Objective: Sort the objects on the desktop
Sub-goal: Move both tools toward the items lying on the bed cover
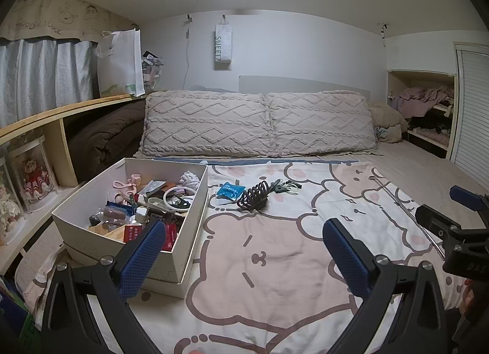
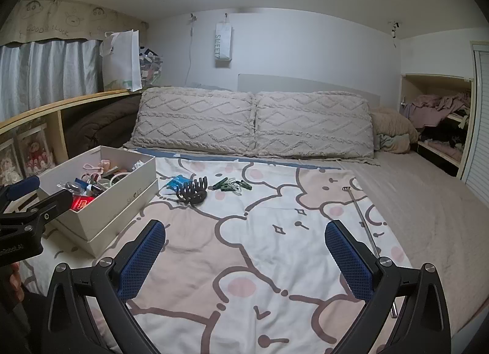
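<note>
Both grippers, the left gripper [image 1: 244, 250] and the right gripper [image 2: 244, 250], hover with jaws spread wide and empty above a cartoon-print blanket [image 2: 244, 247] on a bed. A white box [image 1: 189, 225], crammed with small clutter, sits on the blanket at the left gripper's side. Beyond it lie a black claw hair clip [image 1: 253, 198], a blue packet [image 1: 230, 191] touching it, and green clothespins [image 2: 232, 186] just beside. A thin metal rod [image 2: 363, 225] rests apart at the right.
</note>
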`<state>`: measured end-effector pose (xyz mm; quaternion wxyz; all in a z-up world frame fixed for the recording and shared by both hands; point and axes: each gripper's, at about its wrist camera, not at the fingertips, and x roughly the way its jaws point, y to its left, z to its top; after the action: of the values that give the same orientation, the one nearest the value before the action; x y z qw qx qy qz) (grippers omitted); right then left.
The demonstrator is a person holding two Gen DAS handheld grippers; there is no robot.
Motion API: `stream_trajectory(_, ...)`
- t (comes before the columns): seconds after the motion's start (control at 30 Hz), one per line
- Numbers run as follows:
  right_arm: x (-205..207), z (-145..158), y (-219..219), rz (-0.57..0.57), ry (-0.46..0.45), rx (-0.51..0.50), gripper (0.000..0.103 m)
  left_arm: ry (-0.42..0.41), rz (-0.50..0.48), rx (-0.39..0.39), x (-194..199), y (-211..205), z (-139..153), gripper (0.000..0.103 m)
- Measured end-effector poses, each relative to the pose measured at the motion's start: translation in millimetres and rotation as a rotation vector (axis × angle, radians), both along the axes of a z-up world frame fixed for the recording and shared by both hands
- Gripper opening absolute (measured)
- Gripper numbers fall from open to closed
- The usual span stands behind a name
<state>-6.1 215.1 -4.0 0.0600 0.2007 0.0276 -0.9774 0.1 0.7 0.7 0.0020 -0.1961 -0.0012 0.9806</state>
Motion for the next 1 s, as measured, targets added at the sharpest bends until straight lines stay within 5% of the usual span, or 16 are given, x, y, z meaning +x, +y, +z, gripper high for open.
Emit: stream_trajectory(1.0, 0.7, 2.1, -2.3, 0.008, 0.001, 0.002, 0.103, 0.001, -0.007, 0.007, 5.9, 9.8, 7.4, 0.103)
